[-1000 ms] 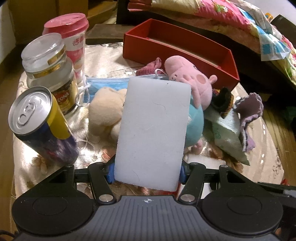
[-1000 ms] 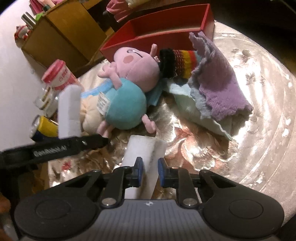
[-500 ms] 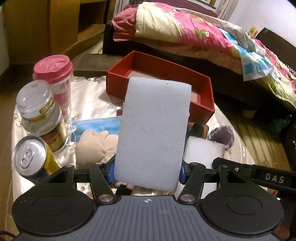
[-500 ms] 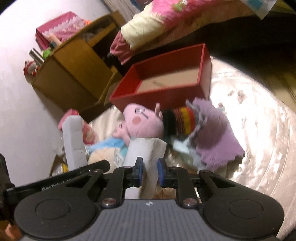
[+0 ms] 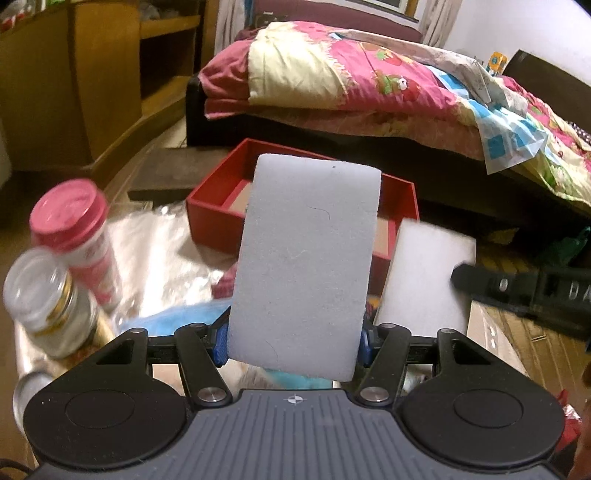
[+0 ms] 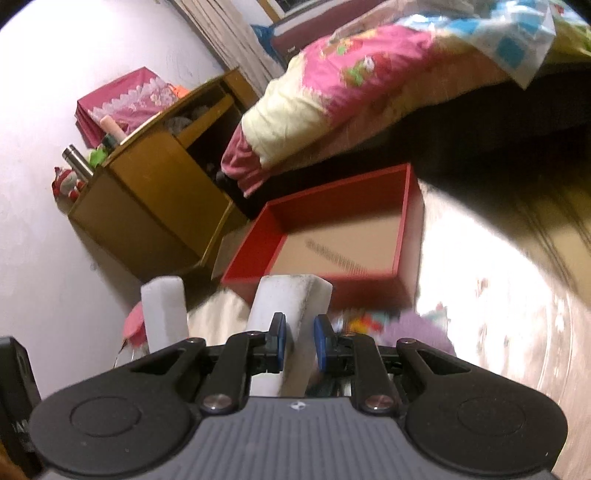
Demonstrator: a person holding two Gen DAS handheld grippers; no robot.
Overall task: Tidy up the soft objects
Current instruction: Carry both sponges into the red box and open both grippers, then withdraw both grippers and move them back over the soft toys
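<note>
I work in a bedroom of a home. The landmark is the bed [image 5: 369,122], which stands behind my table [image 6: 480,295]. A pink floral quilt [image 5: 351,77] lies heaped on the bed, with a blue-checked cloth [image 5: 513,136] over its right end. To the left of the bed stands a wooden cabinet [image 6: 147,199] with open shelves, against a plain white wall [image 6: 48,74]. A pink storage box [image 6: 118,99], a metal flask [image 6: 77,162] and a small toy figure [image 6: 64,182] sit on top of the cabinet. Curtains [image 6: 229,33] hang beyond the head of the bed. In front of the bed, the table carries a glossy patterned cover.
</note>
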